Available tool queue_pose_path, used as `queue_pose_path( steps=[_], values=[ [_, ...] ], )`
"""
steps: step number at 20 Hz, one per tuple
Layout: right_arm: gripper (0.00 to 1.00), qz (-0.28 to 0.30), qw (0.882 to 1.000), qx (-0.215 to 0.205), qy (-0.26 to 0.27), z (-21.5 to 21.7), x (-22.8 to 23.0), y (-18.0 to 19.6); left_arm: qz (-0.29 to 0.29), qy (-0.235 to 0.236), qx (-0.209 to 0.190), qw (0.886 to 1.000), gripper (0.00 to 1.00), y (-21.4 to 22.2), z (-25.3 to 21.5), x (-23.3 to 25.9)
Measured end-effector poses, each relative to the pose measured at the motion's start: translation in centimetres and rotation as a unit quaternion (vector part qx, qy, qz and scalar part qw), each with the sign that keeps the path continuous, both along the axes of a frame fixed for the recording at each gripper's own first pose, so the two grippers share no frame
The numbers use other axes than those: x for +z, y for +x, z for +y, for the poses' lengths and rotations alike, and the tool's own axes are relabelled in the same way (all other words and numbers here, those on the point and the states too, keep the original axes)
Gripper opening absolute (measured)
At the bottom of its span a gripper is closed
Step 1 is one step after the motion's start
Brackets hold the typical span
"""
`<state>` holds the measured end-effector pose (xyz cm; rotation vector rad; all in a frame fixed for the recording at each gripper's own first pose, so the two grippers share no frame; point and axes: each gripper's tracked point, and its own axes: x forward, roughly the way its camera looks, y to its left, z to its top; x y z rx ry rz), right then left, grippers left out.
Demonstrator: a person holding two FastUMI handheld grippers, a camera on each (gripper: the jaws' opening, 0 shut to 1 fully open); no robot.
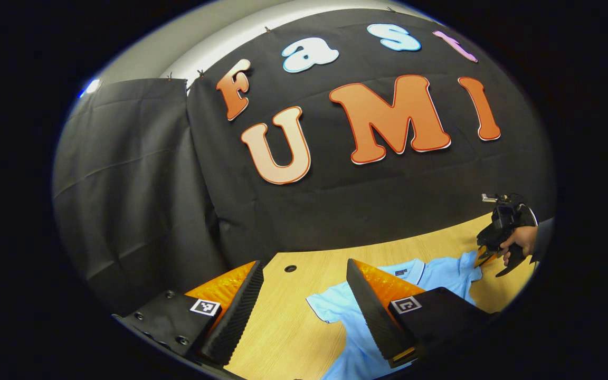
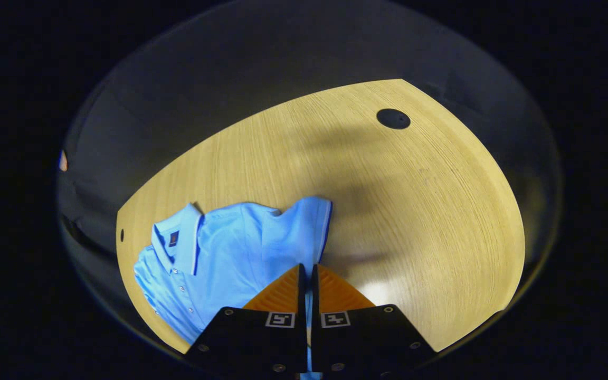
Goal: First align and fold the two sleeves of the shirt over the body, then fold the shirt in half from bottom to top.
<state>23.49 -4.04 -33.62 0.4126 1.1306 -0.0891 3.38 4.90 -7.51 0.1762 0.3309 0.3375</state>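
Table [image 2: 415,211]: I see a light wood-grain top with a curved edge. It carries a dark round hole [image 2: 393,119] far from the shirt in the right gripper view, and I see a dark round hole [image 1: 290,268] near the wall in the left gripper view too.
Booth wall [image 1: 140,184]: black cloth hangs behind the table, with a strip of pale wall above it at the upper left.
Shirt [image 2: 230,248]: a light blue polo lies flat on the table, collar and buttoned placket toward the left of the right gripper view. A darker stripe trims the sleeve [image 2: 309,227] edge.
Left gripper [image 1: 304,311]: I hold it above the table, tilted up toward the wall. Its fingers stand wide apart with nothing between them; one sleeve of the shirt lies below the gap.
Right gripper [image 2: 305,285]: its fingers are pressed together on the blue cloth of the sleeve, and a thin strip of fabric shows between them. In the left gripper view I see it far off at the shirt's other sleeve, held by a hand [image 1: 520,240] in a dark sleeve.
Labels: a small dark tag [image 2: 173,238] sits inside the collar; I cannot read it. Square black-and-white markers sit on both grippers' finger mounts.
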Motion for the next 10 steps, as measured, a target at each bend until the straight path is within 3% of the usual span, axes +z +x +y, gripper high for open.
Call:
queue_pose_path(
  steps=[4,10],
  values=[
    [0.04,-0.027,0.999,0.02,0.037,2.5,2.0,0.5,0.001,-0.016,0.008,1.0,1.0,-0.2,0.7,-1.0],
    [0.06,-0.051,0.996,0.02,0.073,6.6,4.2,0.7,0.03,-0.121,0.008,0.992,1.0,2.3,3.3,-5.9]
  ],
)
